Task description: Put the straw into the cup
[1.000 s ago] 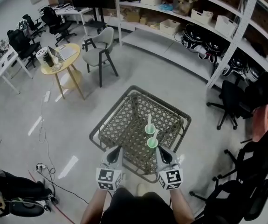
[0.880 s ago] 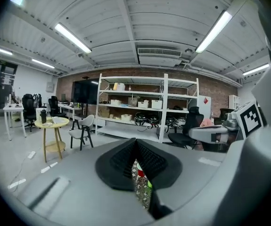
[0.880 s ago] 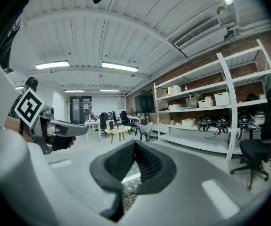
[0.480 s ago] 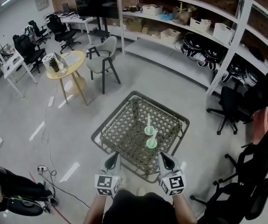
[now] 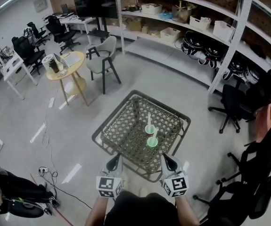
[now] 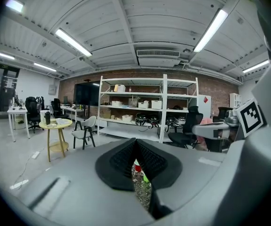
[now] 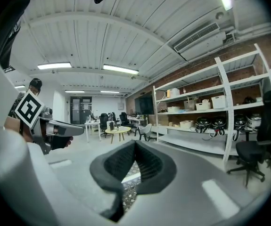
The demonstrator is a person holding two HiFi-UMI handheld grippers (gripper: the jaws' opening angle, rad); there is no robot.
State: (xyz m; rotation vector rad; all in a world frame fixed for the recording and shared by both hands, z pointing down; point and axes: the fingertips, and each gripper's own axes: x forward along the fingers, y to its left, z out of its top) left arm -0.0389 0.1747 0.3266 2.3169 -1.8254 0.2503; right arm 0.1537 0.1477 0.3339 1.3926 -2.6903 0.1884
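Observation:
Two green cups stand on the woven metal table [image 5: 121,135] in the head view. The far cup [image 5: 150,129] and the near cup [image 5: 152,142] each hold a pale straw [image 5: 155,134] upright. My left gripper [image 5: 115,157] and right gripper [image 5: 166,156] hover side by side at the table's near edge, short of the cups. Both are shut with nothing in them. In the left gripper view, the left gripper [image 6: 135,142] has its pads together, and a bit of green cup [image 6: 145,177] shows below them. The right gripper [image 7: 135,144] has its pads together over the table weave.
A round yellow table [image 5: 64,60] and a grey chair [image 5: 102,55] stand at the back left. Long shelving [image 5: 196,27] with boxes runs along the back. Black office chairs [image 5: 234,102] crowd the right side. Cables [image 5: 45,168] lie on the floor at the left.
Both grippers have drawn back from the cups toward me and risen slightly. The right gripper is no longer close beside the near cup. The cups and straws have not moved.

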